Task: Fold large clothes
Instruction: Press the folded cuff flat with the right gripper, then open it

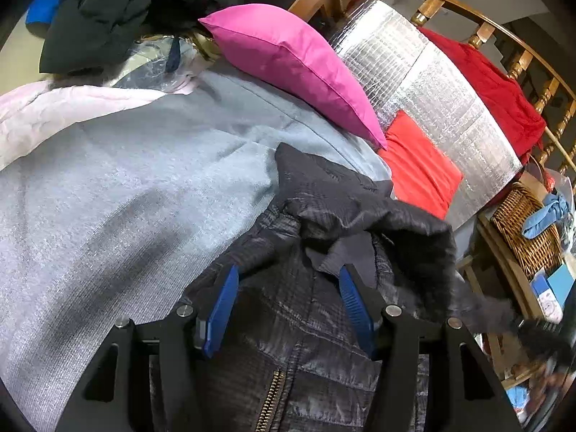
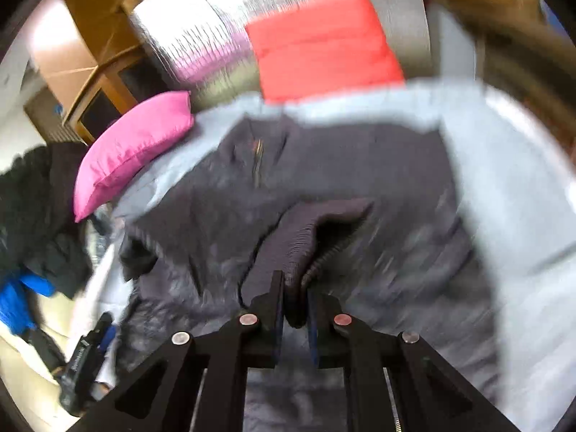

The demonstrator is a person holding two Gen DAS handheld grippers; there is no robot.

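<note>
The dark quilted jacket [image 1: 324, 324] lies spread on a grey blanket [image 1: 126, 198] covering the bed, its zipper [image 1: 270, 399] near six o'clock in the left wrist view. The pink pillow [image 1: 295, 68] sits toward twelve o'clock, and the red cushion [image 1: 417, 165] at about two o'clock against the silver foil roll [image 1: 432, 90]. The right claw [image 2: 296, 302] is pressed together, pinching the ribbed cuff [image 2: 302, 244] of a sleeve. The left claw [image 1: 288, 306] stands spread over the jacket's upper part, blue pads [image 1: 221, 309] clear of the fabric as far as can be seen. The step in hand looks like folding a sleeve inward. Next, the cuff probably needs carrying across the jacket's front toward eleven o'clock, while the left claw pins the body.
</note>
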